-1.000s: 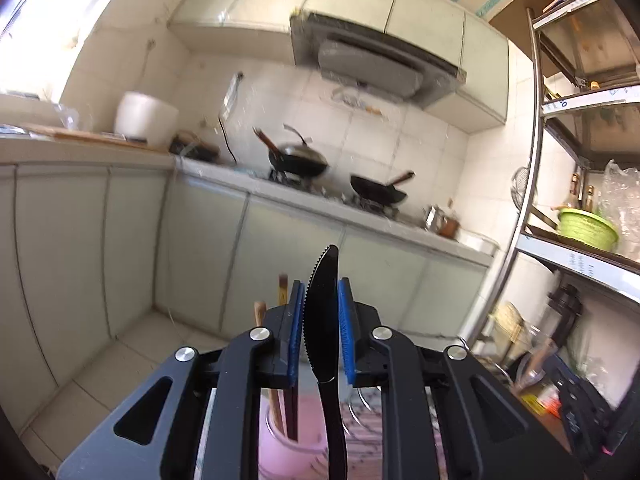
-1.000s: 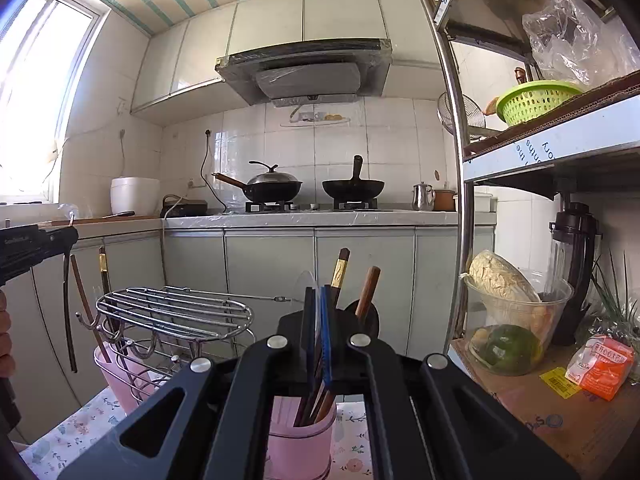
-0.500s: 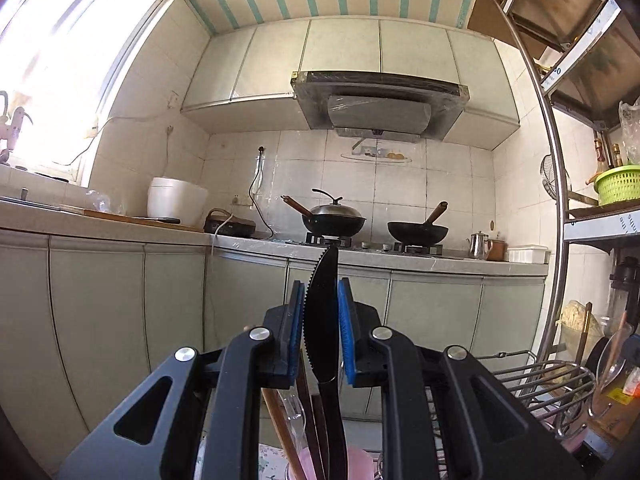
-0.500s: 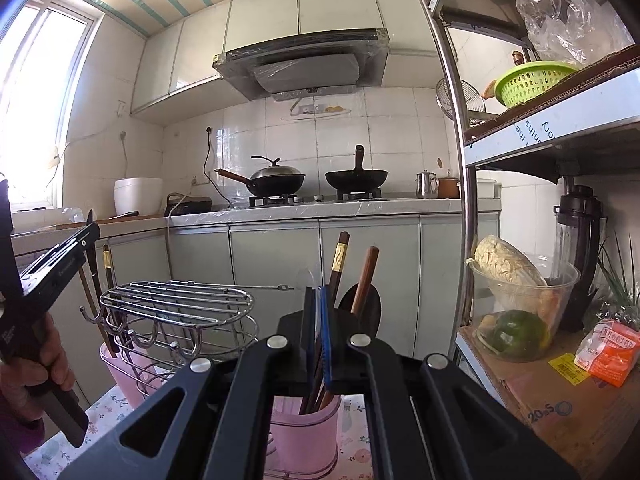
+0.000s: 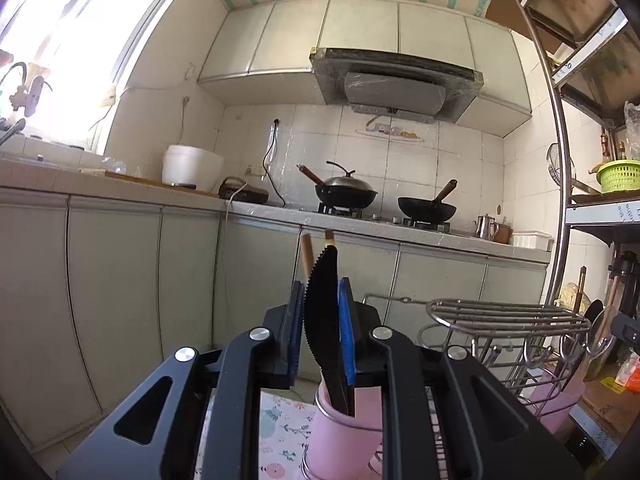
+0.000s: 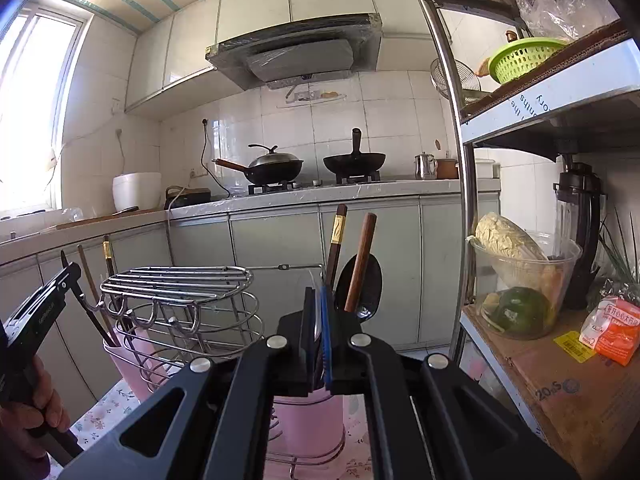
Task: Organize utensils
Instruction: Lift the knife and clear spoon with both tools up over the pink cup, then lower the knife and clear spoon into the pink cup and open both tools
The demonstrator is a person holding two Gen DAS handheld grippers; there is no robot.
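My left gripper (image 5: pixel 322 292) is shut on a black serrated knife (image 5: pixel 322 312). The knife stands blade up and its handle end dips into a pink cup (image 5: pixel 344 432) right below, beside wooden chopsticks (image 5: pixel 307 254). The left gripper also shows in the right wrist view (image 6: pixel 44 304), with the knife (image 6: pixel 86 304) over the left pink cup (image 6: pixel 128 368). My right gripper (image 6: pixel 319 300) has its jaws pressed nearly together on a thin clear piece I cannot identify, above another pink cup (image 6: pixel 308 420) holding chopsticks (image 6: pixel 336 244) and a black spoon (image 6: pixel 360 284).
A wire utensil rack (image 6: pixel 180 296) with hooks stands between the two cups, on a floral tablecloth (image 5: pixel 280 432). A metal shelf post (image 6: pixel 460 168) and a shelf with a bowl of vegetables (image 6: pixel 520 284) are at the right. Kitchen counter with woks (image 6: pixel 276 168) lies behind.
My left gripper has swung and lowered the knife so its handle end now sits in the pink cup. The right gripper has barely moved.
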